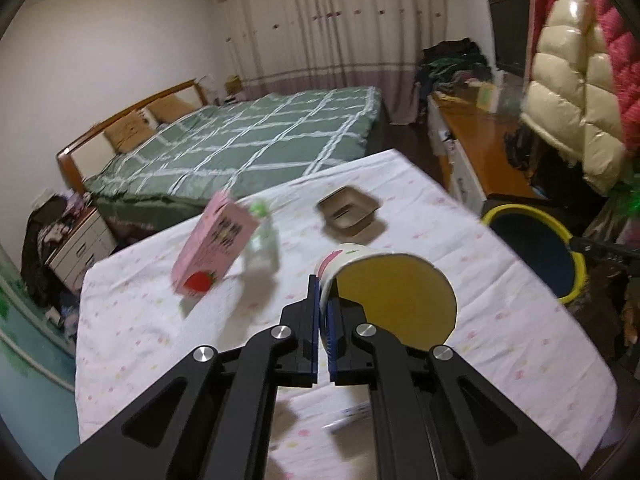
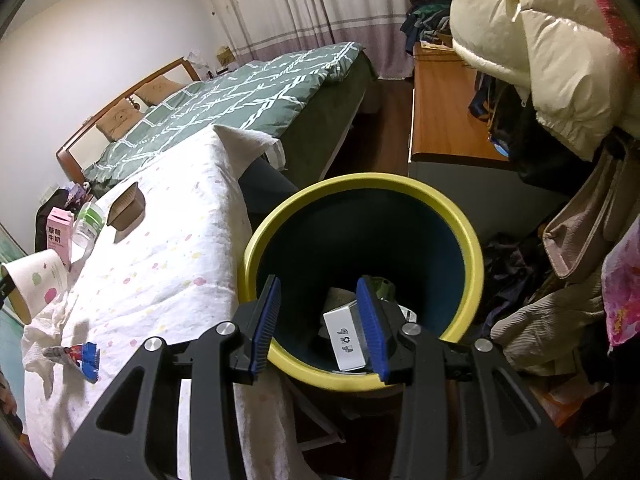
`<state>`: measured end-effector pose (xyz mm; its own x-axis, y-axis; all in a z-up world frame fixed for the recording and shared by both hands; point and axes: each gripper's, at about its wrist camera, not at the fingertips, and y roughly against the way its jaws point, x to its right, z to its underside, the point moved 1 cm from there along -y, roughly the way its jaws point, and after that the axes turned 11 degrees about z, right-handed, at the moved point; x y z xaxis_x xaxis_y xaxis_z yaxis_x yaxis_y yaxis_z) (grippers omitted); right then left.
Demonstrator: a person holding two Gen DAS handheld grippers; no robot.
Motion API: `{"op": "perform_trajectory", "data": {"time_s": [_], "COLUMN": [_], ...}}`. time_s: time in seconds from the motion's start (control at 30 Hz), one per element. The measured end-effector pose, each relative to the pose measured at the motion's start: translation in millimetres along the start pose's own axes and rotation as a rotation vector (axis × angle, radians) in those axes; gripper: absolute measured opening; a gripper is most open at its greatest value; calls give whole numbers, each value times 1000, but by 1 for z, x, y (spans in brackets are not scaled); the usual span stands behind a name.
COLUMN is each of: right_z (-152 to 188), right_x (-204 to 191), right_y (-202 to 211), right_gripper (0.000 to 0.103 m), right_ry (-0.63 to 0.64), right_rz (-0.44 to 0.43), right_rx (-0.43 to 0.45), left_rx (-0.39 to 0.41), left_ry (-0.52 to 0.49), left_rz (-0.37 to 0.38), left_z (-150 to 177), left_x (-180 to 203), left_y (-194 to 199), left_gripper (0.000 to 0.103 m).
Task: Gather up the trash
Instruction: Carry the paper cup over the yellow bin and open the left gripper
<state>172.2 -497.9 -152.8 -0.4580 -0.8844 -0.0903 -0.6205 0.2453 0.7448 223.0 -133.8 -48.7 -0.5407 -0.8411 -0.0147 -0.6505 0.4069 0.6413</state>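
My left gripper (image 1: 323, 294) is shut on the rim of a white paper cup (image 1: 384, 280) with pink and green dots, held tilted above the white tablecloth (image 1: 500, 312). The same cup (image 2: 34, 284) shows at the left edge of the right wrist view. On the cloth lie a pink milk carton (image 1: 216, 248), a clear bottle with a green cap (image 1: 262, 240), a brown paper tray (image 1: 348, 210) and a red-blue wrapper (image 2: 80, 356). My right gripper (image 2: 320, 314) hangs open over the yellow-rimmed bin (image 2: 360, 184), which holds a white box (image 2: 344, 340) and other scraps.
The bin (image 1: 532, 216) stands off the table's right side. A bed with a green checked cover (image 1: 248, 140) lies beyond the table. A wooden desk (image 2: 444, 112) and hanging padded coats (image 2: 540, 40) crowd the right; clothes lie piled on the floor (image 2: 532, 312).
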Motion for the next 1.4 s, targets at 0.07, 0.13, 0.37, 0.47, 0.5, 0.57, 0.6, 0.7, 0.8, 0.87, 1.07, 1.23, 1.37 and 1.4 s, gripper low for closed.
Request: {"op": "perform_trajectory", "data": {"time_s": [0.07, 0.13, 0.37, 0.47, 0.5, 0.57, 0.6, 0.7, 0.8, 0.87, 1.07, 1.23, 1.37, 1.4], "right_z": [2, 5, 15, 17, 18, 19, 20, 24, 27, 30, 40, 44, 44, 44], "right_x": [4, 12, 43, 57, 62, 69, 73, 84, 92, 99, 112, 114, 108, 105], "right_y": [4, 11, 39, 50, 53, 57, 59, 62, 64, 64, 61, 54, 53, 52], "right_gripper": [38, 38, 38, 39, 39, 42, 43, 43, 43, 45, 47, 47, 47, 47], "right_ry": [-6, -20, -36, -43, -48, -56, -61, -72, -83, -98, -122, -133, -121, -116], "right_rz": [9, 15, 59, 86, 88, 87, 89, 103, 107, 109, 126, 123, 114, 113], "right_rx": [11, 22, 63, 85, 90, 95, 97, 102, 99, 92, 61, 38, 42, 41], "left_rx": [12, 22, 21, 6, -2, -19, -26, -54, -88, -109, -146, -130, -105, -92], "left_ry": [-23, -48, -129, -146, -149, -159, -168, -198, -214, -223, -236, -253, -231, -221], "left_rz": [30, 71, 196, 253, 269, 296, 307, 320, 333, 333, 321, 293, 306, 306], "left_z": [-8, -18, -46, -56, -58, -63, -65, -68, -71, -72, -73, -77, -79, -79], "left_x": [16, 37, 110, 141, 151, 169, 178, 205, 226, 239, 261, 273, 262, 256], "left_y": [0, -3, -31, -48, -54, -70, -77, -100, -123, -140, -174, -186, -167, -158], "left_gripper": [4, 4, 4, 4, 4, 4, 4, 4, 4, 4, 14, 45, 58, 60]}}
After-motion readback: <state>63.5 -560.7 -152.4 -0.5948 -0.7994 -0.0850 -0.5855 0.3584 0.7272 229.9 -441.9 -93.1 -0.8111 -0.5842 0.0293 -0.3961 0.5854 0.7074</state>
